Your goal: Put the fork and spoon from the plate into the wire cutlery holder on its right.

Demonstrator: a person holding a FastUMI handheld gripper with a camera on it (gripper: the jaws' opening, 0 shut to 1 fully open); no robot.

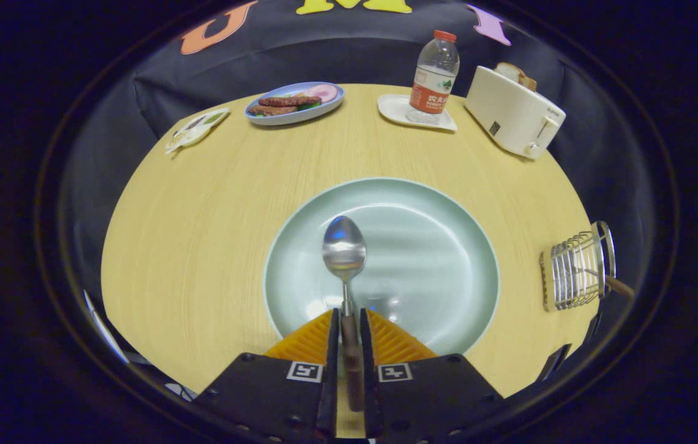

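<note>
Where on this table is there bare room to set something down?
Bare wood lies left of the green plate, up to the food plate, and between the green plate and the cutlery holder. The far edge is crowded: bottle, toaster. The tool grips the spoon.

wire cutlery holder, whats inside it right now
A wooden handle sticks out of the wire cutlery holder, to the right of the plate. The wires hide the rest of that piece, so I cannot tell whether it is the fork. The spoon is clamped in the gripper.
</note>
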